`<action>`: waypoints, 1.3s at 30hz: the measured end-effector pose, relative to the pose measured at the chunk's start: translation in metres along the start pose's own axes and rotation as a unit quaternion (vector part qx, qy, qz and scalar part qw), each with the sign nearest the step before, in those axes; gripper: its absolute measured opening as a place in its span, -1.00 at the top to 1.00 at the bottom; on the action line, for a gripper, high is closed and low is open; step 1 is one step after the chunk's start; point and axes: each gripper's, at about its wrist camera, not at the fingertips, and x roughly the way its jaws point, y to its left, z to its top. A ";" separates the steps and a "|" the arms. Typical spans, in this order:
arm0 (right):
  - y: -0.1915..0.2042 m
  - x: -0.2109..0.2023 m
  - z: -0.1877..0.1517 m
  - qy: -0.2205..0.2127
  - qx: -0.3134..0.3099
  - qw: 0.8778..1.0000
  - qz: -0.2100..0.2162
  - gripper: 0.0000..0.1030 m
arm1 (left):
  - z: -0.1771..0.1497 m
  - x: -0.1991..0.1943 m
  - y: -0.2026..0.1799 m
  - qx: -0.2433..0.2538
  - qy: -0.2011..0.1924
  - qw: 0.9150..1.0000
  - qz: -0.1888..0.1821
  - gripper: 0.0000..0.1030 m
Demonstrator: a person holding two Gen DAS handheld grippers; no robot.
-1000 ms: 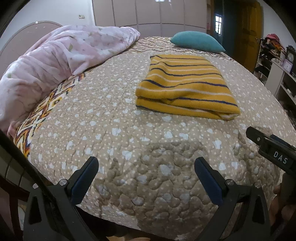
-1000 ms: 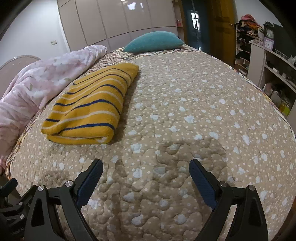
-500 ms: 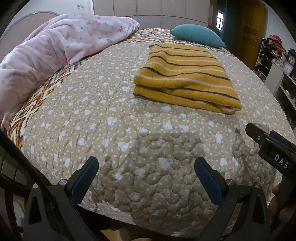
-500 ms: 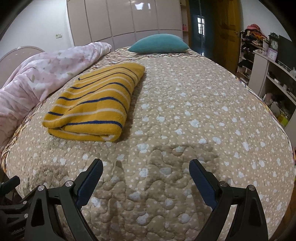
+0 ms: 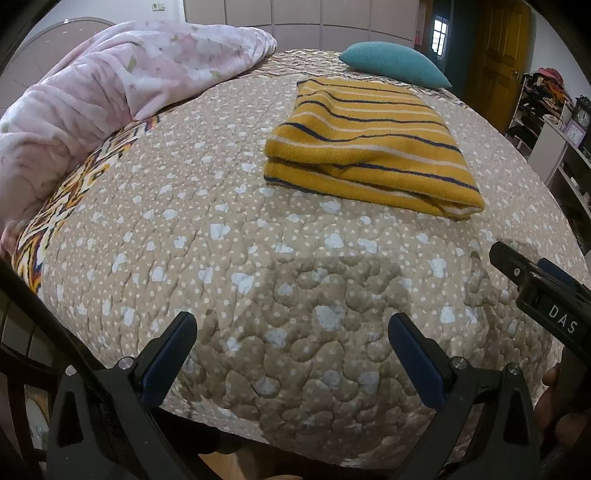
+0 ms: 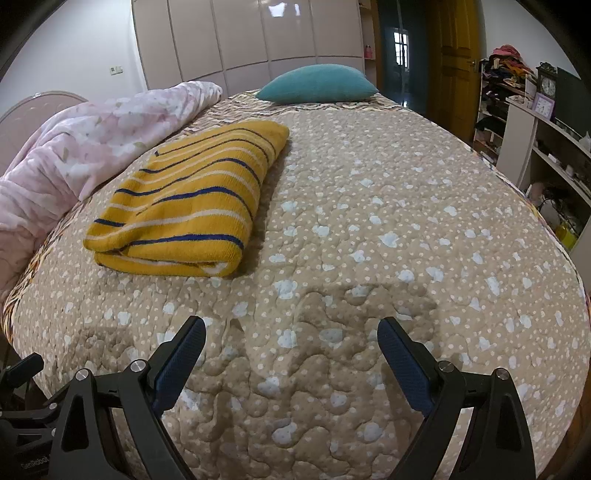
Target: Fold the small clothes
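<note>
1. Left gripper was released, jaws spread wide, nothing between them. It hung over the near edge of the bed, not touching the quilt as far as could be seen.
2. Right gripper was likewise released, jaws wide apart and holding nothing, above the near part of the bed.
3. Sweater, yellow with navy and white stripes, lay folded in a neat rectangle on the quilt, mid-bed, well apart from both grippers. In the right wrist view the sweater sat far-left of the gripper, folded edge facing near.
4. Pink blanket was bunched along the left side of the bed, near the sweater but apart from it.
5. Teal pillow lay at the far end of the bed, beyond the sweater.
6. Right gripper's body with "DAS" lettering showed at the right edge of the left wrist view.
7. Shelves with clocks and clutter stood right of the bed; wardrobe along the far wall.
</note>
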 end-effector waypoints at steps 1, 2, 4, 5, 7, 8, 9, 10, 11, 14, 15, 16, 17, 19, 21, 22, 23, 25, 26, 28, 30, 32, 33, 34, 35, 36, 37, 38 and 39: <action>0.001 0.000 -0.001 0.000 0.001 1.000 0.000 -0.87 | 0.000 0.000 0.000 0.000 0.000 1.000 -0.001 -1.00; 0.001 0.000 -0.002 0.001 0.001 1.000 0.000 -0.87 | 0.000 0.000 0.000 -0.001 0.001 1.000 -0.001 -1.00; 0.001 0.001 -0.002 0.002 0.002 1.000 -0.001 -0.87 | 0.000 0.001 0.001 -0.001 0.002 1.000 -0.002 -1.00; 0.001 0.001 -0.002 0.002 0.002 1.000 -0.001 -0.87 | -0.001 0.001 0.001 -0.001 0.002 1.000 -0.002 -1.00; 0.001 0.002 -0.003 0.002 0.002 1.000 -0.001 -0.87 | -0.001 0.001 0.001 0.000 0.003 1.000 -0.003 -1.00; 0.001 0.001 -0.003 0.002 0.002 1.000 -0.001 -0.87 | -0.001 0.001 0.001 0.000 0.004 1.000 -0.003 -1.00; 0.001 0.002 -0.003 0.003 0.001 1.000 -0.001 -0.87 | -0.001 0.001 0.001 0.000 0.004 1.000 -0.003 -1.00; 0.002 0.002 -0.003 0.003 0.002 1.000 -0.001 -0.87 | -0.001 0.002 0.001 0.000 0.005 1.000 -0.004 -1.00; 0.001 0.003 -0.003 0.004 0.001 1.000 -0.001 -0.87 | -0.001 0.002 0.001 0.000 0.005 1.000 -0.004 -1.00; 0.001 0.004 -0.004 0.004 0.001 1.000 0.001 -0.87 | -0.001 0.002 0.001 0.000 0.005 1.000 -0.005 -1.00; 0.000 0.004 -0.004 0.004 0.001 1.000 0.001 -0.87 | -0.001 0.002 0.001 0.000 0.005 1.000 -0.005 -1.00; 0.001 0.004 -0.004 0.004 0.001 1.000 0.001 -0.87 | -0.001 0.002 0.001 0.000 0.006 1.000 -0.005 -1.00; 0.001 0.004 -0.004 0.004 0.001 1.000 0.001 -0.87 | -0.001 0.002 0.001 0.000 0.006 1.000 -0.005 -1.00; 0.000 0.004 -0.004 0.005 0.001 1.000 0.001 -0.87 | -0.001 0.002 0.002 0.000 0.006 1.000 -0.005 -1.00; 0.001 0.004 -0.004 0.005 0.001 1.000 0.001 -0.87 | -0.002 0.003 0.002 -0.001 0.007 1.000 -0.005 -1.00; 0.001 0.005 -0.004 0.006 0.001 1.000 0.001 -0.87 | -0.002 0.003 0.002 -0.001 0.007 1.000 -0.005 -1.00; 0.001 0.005 -0.004 0.006 0.001 1.000 0.002 -0.87 | -0.002 0.003 0.002 -0.001 0.007 1.000 -0.006 -1.00; 0.001 0.005 -0.004 0.006 0.000 1.000 0.002 -0.87 | -0.002 0.003 0.002 -0.001 0.008 1.000 -0.006 -1.00; 0.001 0.005 -0.004 0.006 0.000 1.000 0.002 -0.87 | -0.003 0.004 0.002 -0.002 0.009 1.000 -0.007 -1.00; 0.001 0.005 -0.004 0.007 0.000 1.000 0.002 -0.87 | -0.003 0.004 0.002 -0.002 0.010 1.000 -0.008 -1.00; 0.002 0.005 -0.005 0.008 -0.002 1.000 0.001 -0.87 | -0.003 0.004 0.002 -0.003 0.010 1.000 -0.008 -1.00; 0.003 0.006 -0.005 0.010 -0.005 1.000 0.001 -0.87 | -0.003 0.004 0.002 -0.003 0.009 1.000 -0.008 -1.00; 0.004 0.006 -0.005 0.010 -0.007 1.000 0.000 -0.87 | -0.003 0.004 0.003 -0.003 0.009 1.000 -0.008 -1.00; 0.004 0.006 -0.004 0.011 -0.009 1.000 -0.001 -0.87 | -0.003 0.004 0.003 -0.004 0.009 1.000 -0.008 -1.00; 0.005 0.007 -0.004 0.012 -0.011 1.000 -0.003 -0.87 | -0.003 0.004 0.004 -0.004 0.009 1.000 -0.008 -1.00; 0.006 0.007 -0.005 0.014 -0.015 1.000 -0.009 -0.87 | -0.002 0.004 0.005 -0.005 0.008 1.000 -0.009 -1.00; 0.006 0.008 -0.004 0.015 -0.019 1.000 -0.014 -0.87 | -0.002 0.003 0.006 -0.007 0.008 1.000 -0.009 -1.00; 0.007 0.008 -0.004 0.016 -0.023 0.999 -0.021 -0.87 | -0.002 0.003 0.007 -0.009 0.008 1.000 -0.008 -1.00; 0.009 0.009 -0.004 0.019 -0.028 0.999 -0.030 -0.87 | -0.002 0.003 0.008 -0.010 0.007 1.000 -0.007 -1.00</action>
